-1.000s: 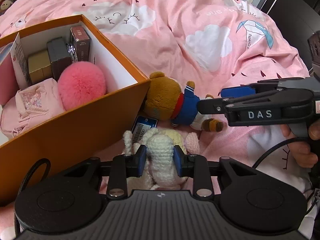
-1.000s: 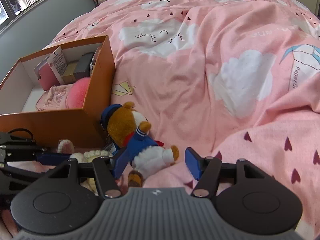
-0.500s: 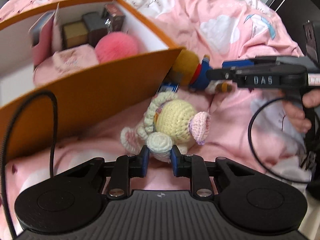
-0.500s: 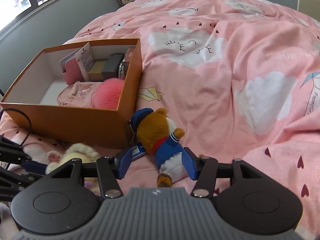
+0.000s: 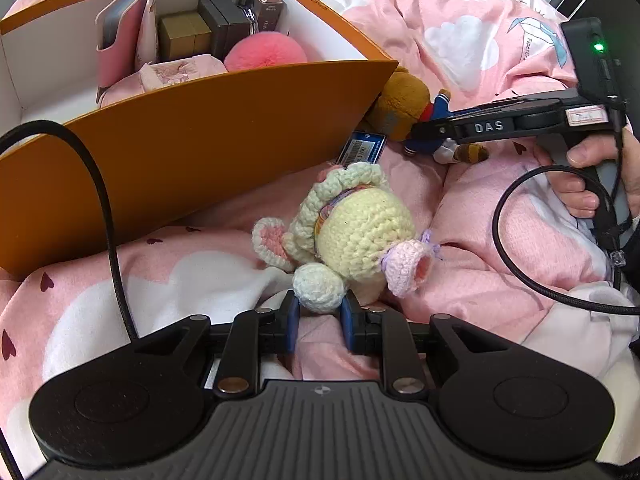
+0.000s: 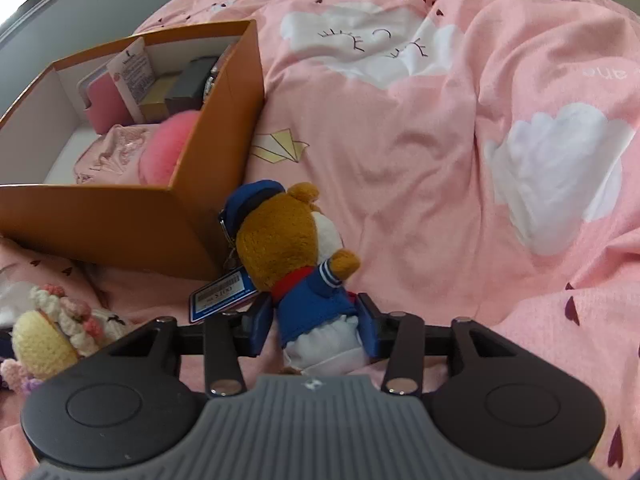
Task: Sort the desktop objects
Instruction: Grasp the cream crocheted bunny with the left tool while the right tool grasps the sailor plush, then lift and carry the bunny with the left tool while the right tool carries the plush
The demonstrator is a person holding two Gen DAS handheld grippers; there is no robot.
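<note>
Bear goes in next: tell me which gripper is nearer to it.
Right. The right gripper has its fingers on either side of the bear; the left gripper is off at the crochet doll.

Bear [image 5: 404, 104] half hidden behind box [image 5: 200, 136]

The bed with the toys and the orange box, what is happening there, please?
A person holds a tool in each hand and sorts soft toys on a pink duvet. The left tool pinches a round limb of the crocheted doll. The right tool has its fingers around the body of the sailor bear. Both toys lie beside the orange box, which already holds a pink pompom and small boxes.
</note>
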